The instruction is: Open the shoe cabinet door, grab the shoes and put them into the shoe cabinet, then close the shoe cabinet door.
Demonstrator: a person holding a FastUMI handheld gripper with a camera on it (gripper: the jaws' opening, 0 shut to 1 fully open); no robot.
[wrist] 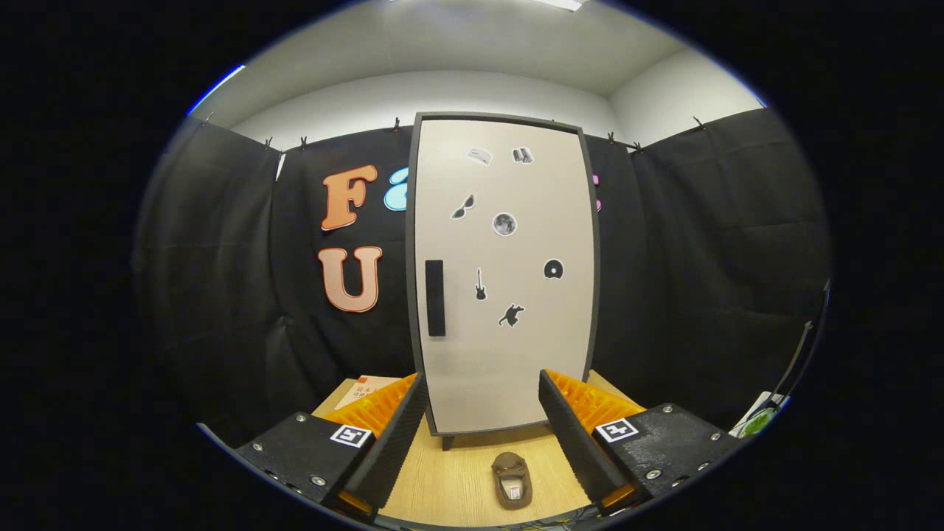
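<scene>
Fingers (483, 442) spread, holding nothing, shoe (512, 479) between them on bench (442, 479). Shoe looks soft, light; pinch its sides. Cabinet (504, 273) door closed; handle (435, 298) rigid.

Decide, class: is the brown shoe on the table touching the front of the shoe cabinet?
Apart. In the gripper view, bare wooden table shows between the shoe and the closed cabinet. The open hand-held gripper holds nothing.
</scene>
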